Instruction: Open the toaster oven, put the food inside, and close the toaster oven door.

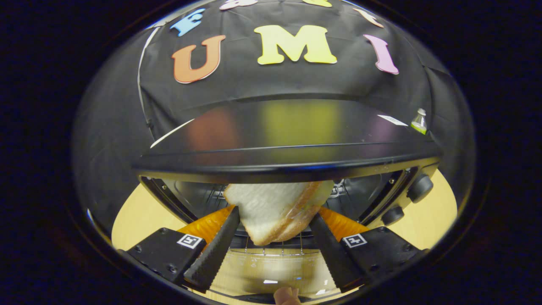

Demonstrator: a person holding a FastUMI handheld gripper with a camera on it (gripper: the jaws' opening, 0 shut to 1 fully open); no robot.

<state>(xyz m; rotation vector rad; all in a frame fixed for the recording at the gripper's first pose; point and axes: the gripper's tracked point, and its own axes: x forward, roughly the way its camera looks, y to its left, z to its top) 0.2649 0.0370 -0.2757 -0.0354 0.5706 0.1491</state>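
seen from just behind two black fingers of a gripper (pixel 275 218), angled toward each other and clamped on a slice of bread (pixel 275 212). bread pinched between the fingertips, white face toward the camera, brown crust along its right and lower edges, tilted with one corner hanging down. left finger (pixel 214 250) pressed against the bread's left edge, right finger (pixel 332 252) against its crusted right side. orange parts visible behind both fingers.

bread held at the mouth of the toaster oven (pixel 288 140), right under the oven's dark glossy top edge, above the wire rack (pixel 273 248). oven cavity open, its grey inner walls curved away to left and right behind the bread. door (pixel 271 271) folded down flat beneath the fingers, glass catching light. two black knobs (pixel 406 201) stacked on the oven's right front, beyond the right finger.

oven set on a pale wooden table (pixel 135 220). small bottle with a green label (pixel 419 122) standing beyond the oven's far right corner. fingertip of a person (pixel 287 296) poking in at the very bottom, below the door.
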